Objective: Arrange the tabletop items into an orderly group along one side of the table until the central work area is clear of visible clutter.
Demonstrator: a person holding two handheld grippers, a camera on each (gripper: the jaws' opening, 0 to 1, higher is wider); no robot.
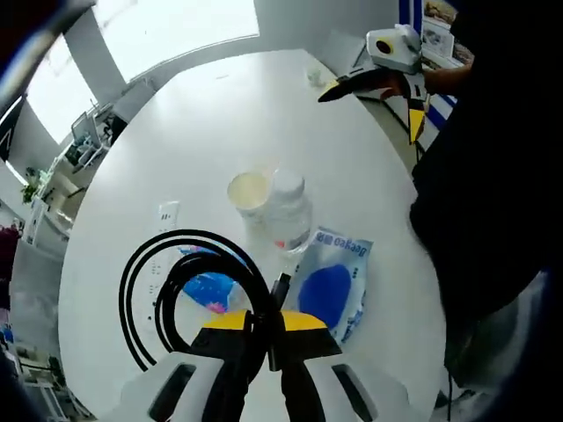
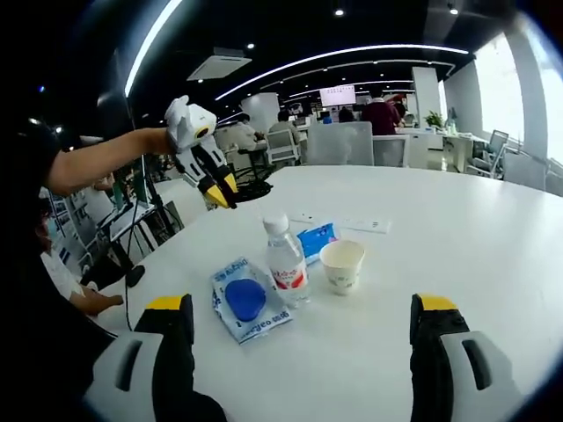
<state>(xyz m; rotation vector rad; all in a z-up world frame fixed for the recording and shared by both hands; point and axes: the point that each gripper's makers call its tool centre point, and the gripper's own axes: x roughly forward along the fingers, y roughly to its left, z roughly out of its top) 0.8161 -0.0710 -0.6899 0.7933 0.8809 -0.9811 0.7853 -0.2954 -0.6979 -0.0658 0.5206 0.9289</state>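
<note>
Table: the white round table (image 2: 457, 255) has lots of bare room; its far side and right side are wide and free.
Group of things: they sit close together near the person's edge of the table.
Paper cup: the cup (image 2: 341, 265) stands up, open on top; inside looks pale, maybe empty, hard to tell.
Water bottle: the bottle (image 2: 286, 260) stands just beside the cup, white cap on.
Blue packet: the wipes packet (image 2: 250, 303) lies flat next to the bottle.
Small blue pack: a small blue pack (image 2: 315, 239) lies behind the bottle.
White card: a card (image 2: 365, 226) lies farther back.
Left gripper: the left gripper (image 1: 268, 327) is pinched tight on a looped black cable (image 1: 189, 281), lifted over the table.
Right gripper: the right gripper (image 2: 299, 321) is spread wide, holding nothing.
</note>
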